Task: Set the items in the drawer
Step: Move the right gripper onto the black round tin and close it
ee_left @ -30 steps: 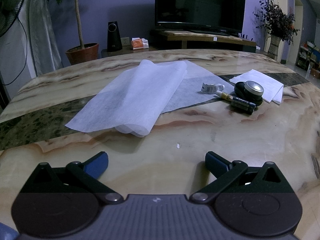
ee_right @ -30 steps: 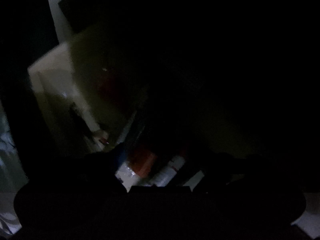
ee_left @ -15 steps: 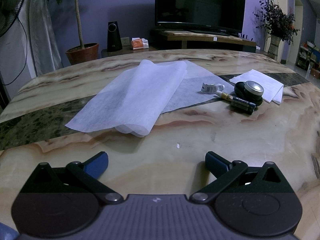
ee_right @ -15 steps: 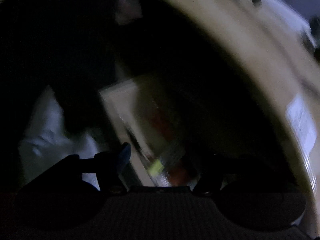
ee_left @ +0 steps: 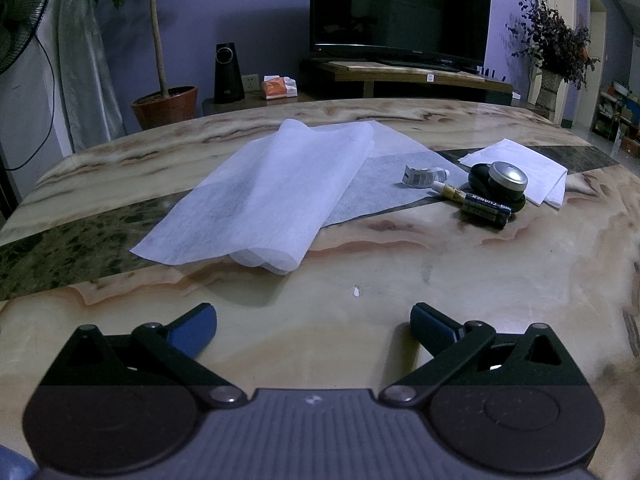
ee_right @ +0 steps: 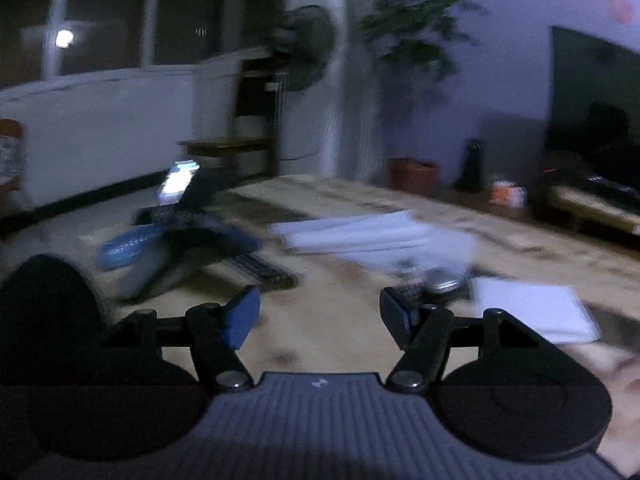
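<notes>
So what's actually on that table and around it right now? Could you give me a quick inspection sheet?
Surface: marble table with a dark stone band.
Job's things: round tin, glue stick, batteries, tape roll; no drawer in view.
Clutter: large white sheets, folded napkin.
Grippers: left gripper open, empty, low over the table; right gripper open, empty, view blurred.
Cables: fan cord on the wall.
Surroundings: TV, potted tree, speaker, fan.

Batteries (ee_left: 486, 209) right of paper sheet (ee_left: 272, 196)
</notes>
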The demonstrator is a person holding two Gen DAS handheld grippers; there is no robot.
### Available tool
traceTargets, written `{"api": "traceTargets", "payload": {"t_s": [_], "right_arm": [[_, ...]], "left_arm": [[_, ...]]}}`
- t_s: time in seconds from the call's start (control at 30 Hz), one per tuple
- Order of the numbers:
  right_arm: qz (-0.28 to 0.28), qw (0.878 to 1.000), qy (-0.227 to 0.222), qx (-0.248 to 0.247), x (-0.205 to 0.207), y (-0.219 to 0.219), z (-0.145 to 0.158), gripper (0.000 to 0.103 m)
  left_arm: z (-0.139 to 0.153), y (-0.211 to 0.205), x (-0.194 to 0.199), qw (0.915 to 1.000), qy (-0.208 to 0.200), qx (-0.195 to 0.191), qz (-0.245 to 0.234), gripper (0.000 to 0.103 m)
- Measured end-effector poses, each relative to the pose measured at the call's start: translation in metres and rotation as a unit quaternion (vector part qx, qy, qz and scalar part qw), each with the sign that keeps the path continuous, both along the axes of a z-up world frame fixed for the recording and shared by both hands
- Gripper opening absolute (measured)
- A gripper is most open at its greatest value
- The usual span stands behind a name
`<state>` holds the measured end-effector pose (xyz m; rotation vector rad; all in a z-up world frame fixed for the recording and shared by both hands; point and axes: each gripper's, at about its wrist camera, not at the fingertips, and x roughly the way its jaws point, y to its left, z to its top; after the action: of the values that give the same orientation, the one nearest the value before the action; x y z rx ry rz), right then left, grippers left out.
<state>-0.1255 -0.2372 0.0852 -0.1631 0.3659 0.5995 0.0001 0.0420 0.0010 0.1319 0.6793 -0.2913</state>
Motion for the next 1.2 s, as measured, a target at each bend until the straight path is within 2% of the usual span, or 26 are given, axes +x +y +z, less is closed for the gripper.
{"api": "traceTargets", "payload": {"t_s": [0.27,0.4,0.57,0.9,1.1,1.2], "right_arm": [[-0.065,0.997,0.001,-0.027,0.072,0.003,-0.020,0.069],[-0.091,0.995,0.025,-0.008,0.096,-0.014,-0.019,0.069],[-0.108,0.993,0.057,0.001,0.122,-0.014,-0.036,0.069],[-0.098,0.993,0.054,-0.046,0.146,0.024,-0.065,0.069],[-0.117,0.990,0.058,-0.050,0.160,0.032,-0.073,0.068],[-0.124,0.988,0.071,-0.050,0.166,0.032,-0.076,0.064]], "left_arm": [[0.000,0.000,0.000,1.0000,0.000,0.000,0.000,0.103],[0.000,0.000,0.000,1.0000,0.000,0.000,0.000,0.103],[0.000,0.000,0.000,1.0000,0.000,0.000,0.000,0.103],[0.000,0.000,0.000,1.0000,0.000,0.000,0.000,0.103],[0.000,0.000,0.000,1.0000,0.000,0.000,0.000,0.103],[0.000,0.000,0.000,1.0000,0.000,0.000,0.000,0.103]]}}
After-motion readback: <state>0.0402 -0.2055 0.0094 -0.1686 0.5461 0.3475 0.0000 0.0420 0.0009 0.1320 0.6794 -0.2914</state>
